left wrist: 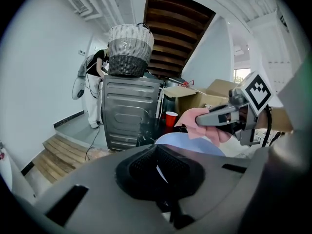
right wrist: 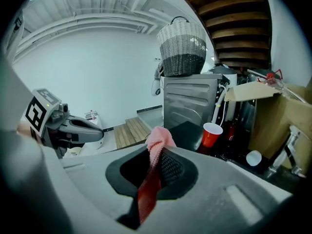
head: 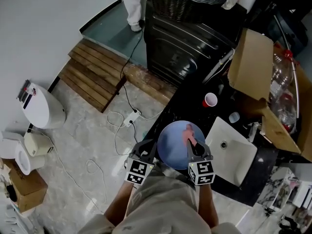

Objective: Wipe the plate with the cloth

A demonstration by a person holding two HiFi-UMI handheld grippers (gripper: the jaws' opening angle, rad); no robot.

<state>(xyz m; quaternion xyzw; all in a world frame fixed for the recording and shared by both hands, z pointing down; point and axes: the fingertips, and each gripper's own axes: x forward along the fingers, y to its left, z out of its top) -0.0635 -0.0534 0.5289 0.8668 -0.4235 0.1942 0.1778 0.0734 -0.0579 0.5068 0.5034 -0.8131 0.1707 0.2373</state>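
Blue plate [head: 171, 147], round and shallow, is gripped at its left rim by the left hand-held gripper [head: 147, 150], whose jaws are closed tight on a thin slice of the edge. A pink cloth [head: 188, 132] is pinched in the closed jaws of the right hand-held gripper [head: 193, 147] and is laid on the right half of the plate.

Risks, as judged:
- **Plate grip:** the plate is held by one edge only. Pressure from the cloth on the far side could lever the plate downward and twist it out of the left jaws.
- **Drop to the floor:** the plate appears to be held over the near edge of the dark table [head: 192, 89]. A slip to the left would send it to the stone floor [head: 92, 145], where it could be broken.
- **Cloth grip:** only a fold of the cloth is clamped, so it could be pulled free if dragged hard.
- **Sink rim:** a wide stroke to the right could bring the right hand-held gripper against the rim of the sink [head: 218, 126].

Room for moving:
- **Left:** open floor is found here, crossed by a white cable [head: 119, 120].
- **Beyond the plate:** bare table is left free up to a red cup [head: 210, 100].
- **Right:** the table just beside the plate is taken up by the white sink, and further right by a cardboard box [head: 251, 65].

Short strokes kept within the plate's own outline would fit this space best.
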